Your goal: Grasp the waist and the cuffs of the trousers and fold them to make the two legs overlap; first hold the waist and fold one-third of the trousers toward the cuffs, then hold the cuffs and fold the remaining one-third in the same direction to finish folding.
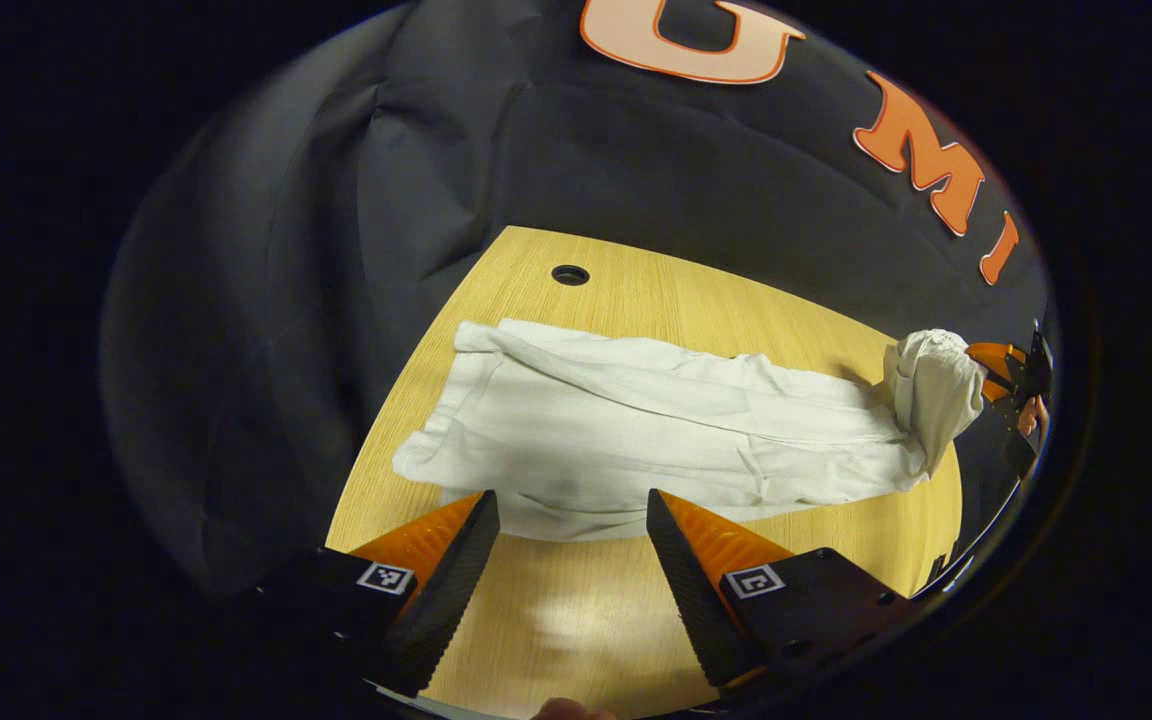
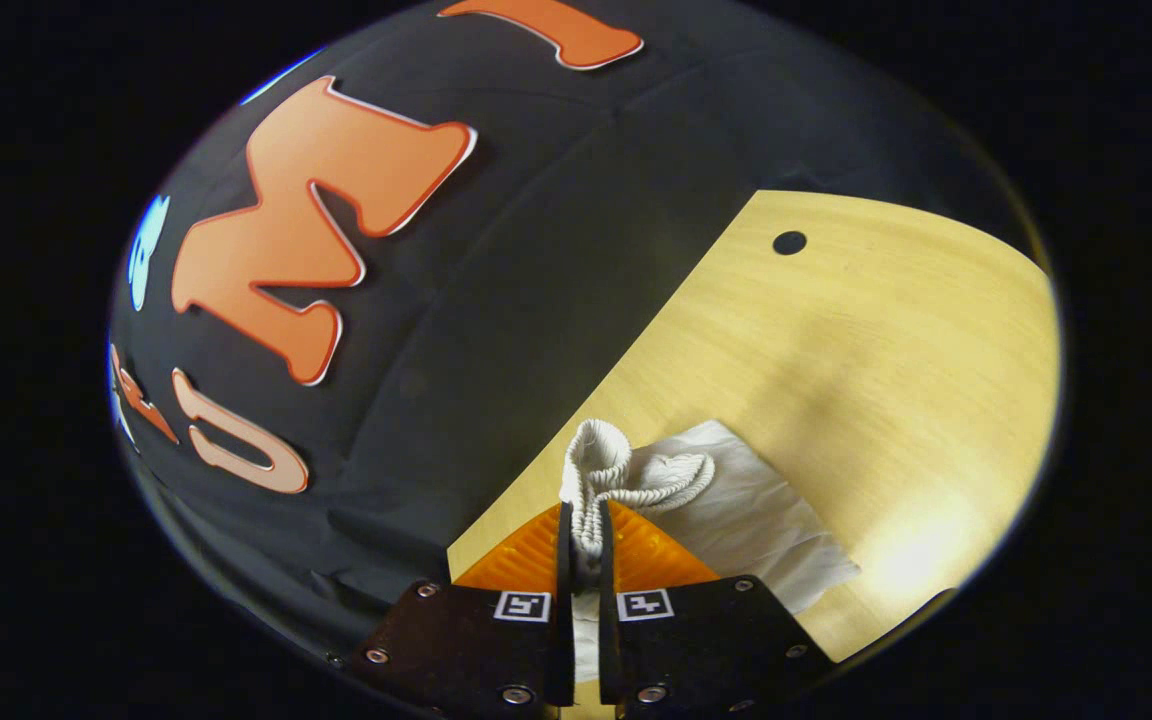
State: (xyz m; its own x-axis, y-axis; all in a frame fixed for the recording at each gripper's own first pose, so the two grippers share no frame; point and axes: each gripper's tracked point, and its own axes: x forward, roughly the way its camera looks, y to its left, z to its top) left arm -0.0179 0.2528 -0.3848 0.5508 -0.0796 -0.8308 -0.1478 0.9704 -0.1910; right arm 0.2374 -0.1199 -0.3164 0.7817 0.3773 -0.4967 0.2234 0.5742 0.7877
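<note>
White trousers (image 1: 636, 430) lie stretched across the wooden table (image 1: 636, 620), cuffs at the left, waist at the right. Their gathered elastic waist (image 1: 931, 385) is lifted off the table, pinched by my right gripper (image 1: 1006, 375) at the far right of the left gripper view. In the right gripper view the ribbed waistband (image 2: 601, 475) bunches up between my right gripper (image 2: 584, 520) fingers, which are shut on it. My left gripper (image 1: 573, 515) stands open just in front of the trousers' near edge, nothing between its fingers.
A round cable hole (image 1: 570, 274) sits in the table near its far edge, also seen as a dark hole (image 2: 789, 242) in the right gripper view. The black cloth wall (image 1: 636, 170) rises close behind the table.
</note>
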